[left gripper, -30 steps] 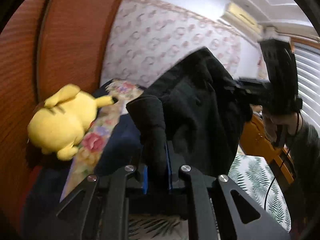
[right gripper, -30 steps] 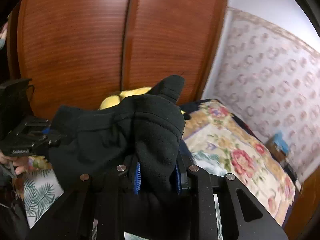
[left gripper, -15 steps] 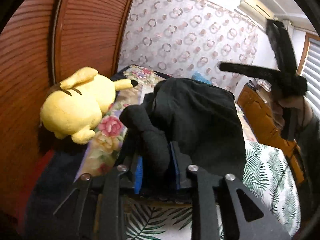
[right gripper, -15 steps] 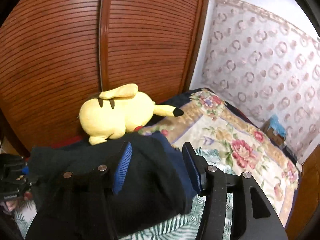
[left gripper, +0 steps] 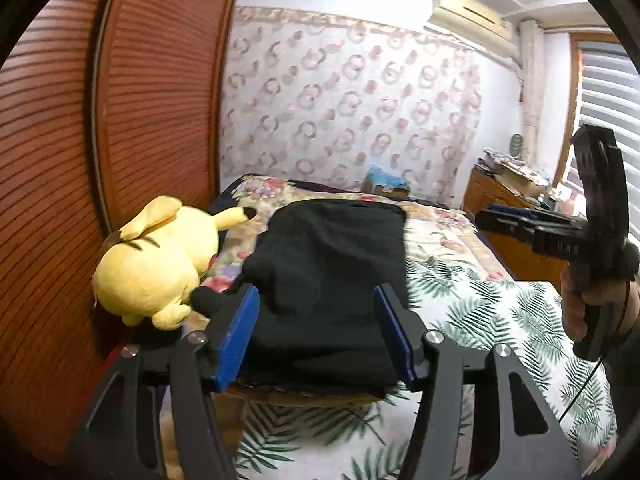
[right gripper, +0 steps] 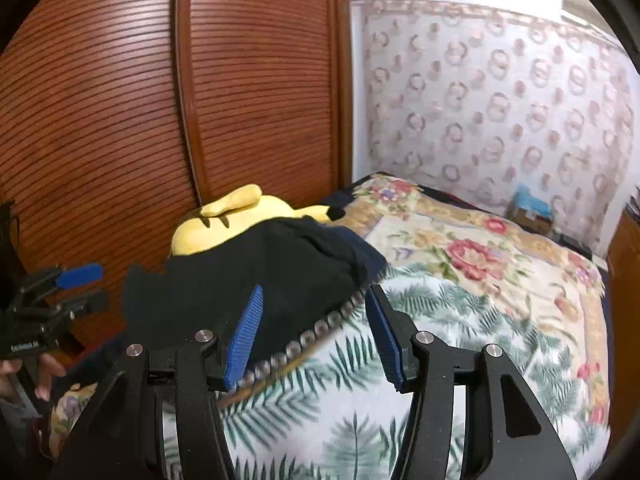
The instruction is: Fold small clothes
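A black garment lies folded on the bed, next to a yellow plush toy. My left gripper is open, its blue pads either side of the garment's near edge, not gripping. In the right wrist view the garment lies ahead and left of my right gripper, which is open and empty over the bedspread. The right gripper also shows in the left wrist view at the right, held in a hand. The left gripper shows at the left edge of the right wrist view.
A yellow plush toy lies against the wooden slatted wardrobe at the left. The bed has a leaf-print sheet and a floral blanket. A wooden dresser stands at the right.
Both grippers held the black garment up a second ago. It now lies on the bed; the right gripper opened first, then the left, and both drew back.
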Motion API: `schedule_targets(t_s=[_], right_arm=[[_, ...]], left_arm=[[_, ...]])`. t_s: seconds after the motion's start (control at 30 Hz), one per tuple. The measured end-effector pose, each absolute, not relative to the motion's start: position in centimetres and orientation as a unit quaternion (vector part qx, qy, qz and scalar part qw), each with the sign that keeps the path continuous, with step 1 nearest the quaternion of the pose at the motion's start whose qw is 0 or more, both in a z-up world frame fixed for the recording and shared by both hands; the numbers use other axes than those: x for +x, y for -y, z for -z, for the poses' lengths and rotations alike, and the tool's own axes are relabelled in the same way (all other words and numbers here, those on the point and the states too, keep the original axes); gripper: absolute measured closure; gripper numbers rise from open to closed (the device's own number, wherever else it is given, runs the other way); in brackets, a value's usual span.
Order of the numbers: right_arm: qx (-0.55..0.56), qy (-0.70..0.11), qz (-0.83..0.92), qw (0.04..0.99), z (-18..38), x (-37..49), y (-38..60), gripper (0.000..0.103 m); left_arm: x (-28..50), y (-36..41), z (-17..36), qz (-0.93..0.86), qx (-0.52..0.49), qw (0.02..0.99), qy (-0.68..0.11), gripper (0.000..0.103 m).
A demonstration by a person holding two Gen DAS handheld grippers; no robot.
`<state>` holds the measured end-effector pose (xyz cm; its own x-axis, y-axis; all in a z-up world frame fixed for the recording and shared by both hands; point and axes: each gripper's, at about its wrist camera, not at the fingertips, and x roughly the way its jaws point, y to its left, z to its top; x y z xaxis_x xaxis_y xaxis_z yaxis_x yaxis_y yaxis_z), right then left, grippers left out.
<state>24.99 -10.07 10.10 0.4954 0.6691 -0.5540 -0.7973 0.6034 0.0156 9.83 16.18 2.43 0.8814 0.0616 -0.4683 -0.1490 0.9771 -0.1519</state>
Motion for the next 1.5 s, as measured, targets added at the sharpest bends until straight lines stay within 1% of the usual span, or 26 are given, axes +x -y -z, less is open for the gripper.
schedule_targets(t_s=[0.2,0.27,0.3,0.37,0.57,0.73,1.0,1.2,1.5], right_arm=[[-0.105,-0.252,-0.393,0.878,-10.5,21.4,15.8,0.044],[-0.101,-0.249,-0.377,0.886,-10.5,20.3,17.7,0.038],[-0.098,-0.248,-0.372,0.889,-10.5,20.1,18.2,0.036],[-0.087,-0.246,-0.358,0.896,-10.6,18.9,20.1,0.029],[-0.054,-0.231,-0.307,0.922,-11.2,15.2,26.0,0.019],[-0.039,-0.216,-0.263,0.940,-12.2,12.5,29.9,0.017],[-0.032,-0.186,-0.218,0.957,-14.4,8.7,33.6,0.017],[-0.016,-0.170,-0.213,0.962,-14.9,7.1,34.8,0.017],[-0.011,-0.172,-0.213,0.962,-14.6,7.0,35.0,0.017]], left_arm=[[8.9,-12.5,-3.5,-0.033,-0.066,0.969,-0.235,0.043],[8.7,-11.3,-3.7,-0.030,-0.060,0.969,-0.237,0.043],[8.7,-10.5,-3.7,-0.028,-0.057,0.969,-0.237,0.043],[8.6,-9.1,-3.8,-0.020,-0.052,0.970,-0.236,0.043],[8.5,-5.5,-4.7,0.010,-0.035,0.973,-0.227,0.043],[7.7,-2.7,-6.1,0.030,-0.028,0.976,-0.214,0.043],[6.3,0.1,-8.2,0.036,-0.026,0.978,-0.205,0.043],[5.9,1.0,-8.8,0.041,-0.025,0.977,-0.209,0.043],[5.5,1.2,-8.5,0.031,-0.020,0.978,-0.203,0.043]])
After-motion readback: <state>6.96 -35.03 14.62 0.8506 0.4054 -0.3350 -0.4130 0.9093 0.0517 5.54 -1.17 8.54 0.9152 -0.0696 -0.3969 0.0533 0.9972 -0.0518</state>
